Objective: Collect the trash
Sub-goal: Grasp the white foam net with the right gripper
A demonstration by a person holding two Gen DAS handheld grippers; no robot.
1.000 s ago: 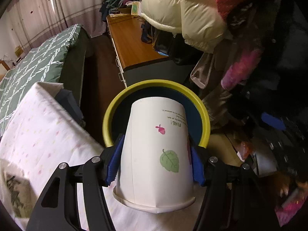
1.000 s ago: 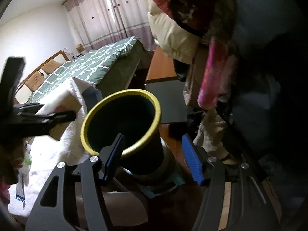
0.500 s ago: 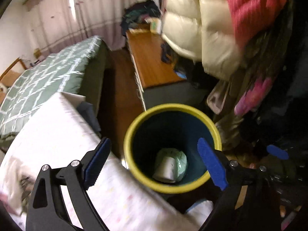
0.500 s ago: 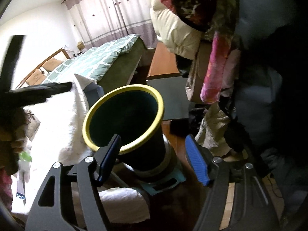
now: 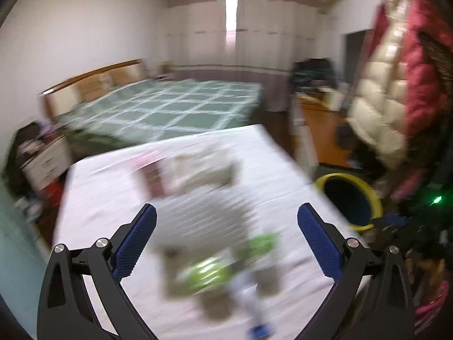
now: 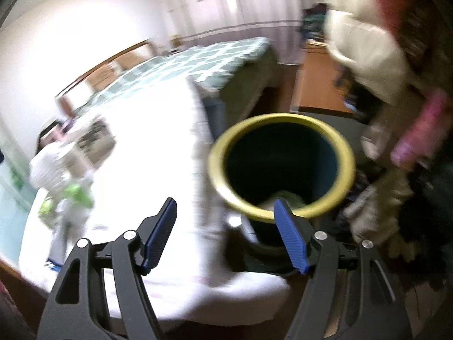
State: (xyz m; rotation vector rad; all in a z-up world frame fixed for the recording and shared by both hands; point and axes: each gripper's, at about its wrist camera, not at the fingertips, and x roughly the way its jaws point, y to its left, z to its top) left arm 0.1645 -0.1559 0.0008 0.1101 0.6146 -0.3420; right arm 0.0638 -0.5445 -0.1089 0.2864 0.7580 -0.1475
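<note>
Left wrist view, heavily blurred: the left gripper hangs over a table covered in a pale cloth, its two blue-padded fingers spread wide with nothing between them. Under and just past the fingers lies a smeared heap of litter, with green and white packaging in it; single pieces cannot be told apart. More blurred paper lies farther along the cloth. A dark bin with a yellow rim stands just off the table's right edge. Beyond the table is a bed with a green checked cover. Padded coats hang above the bin.

Right wrist view, also blurred: the right gripper is open and holds nothing. Its right finger overlaps the near rim of the bin, which stands beside the table's corner. Something pale and green lies at the bottom of the bin. The litter shows on the cloth well to the left of the bin.
</note>
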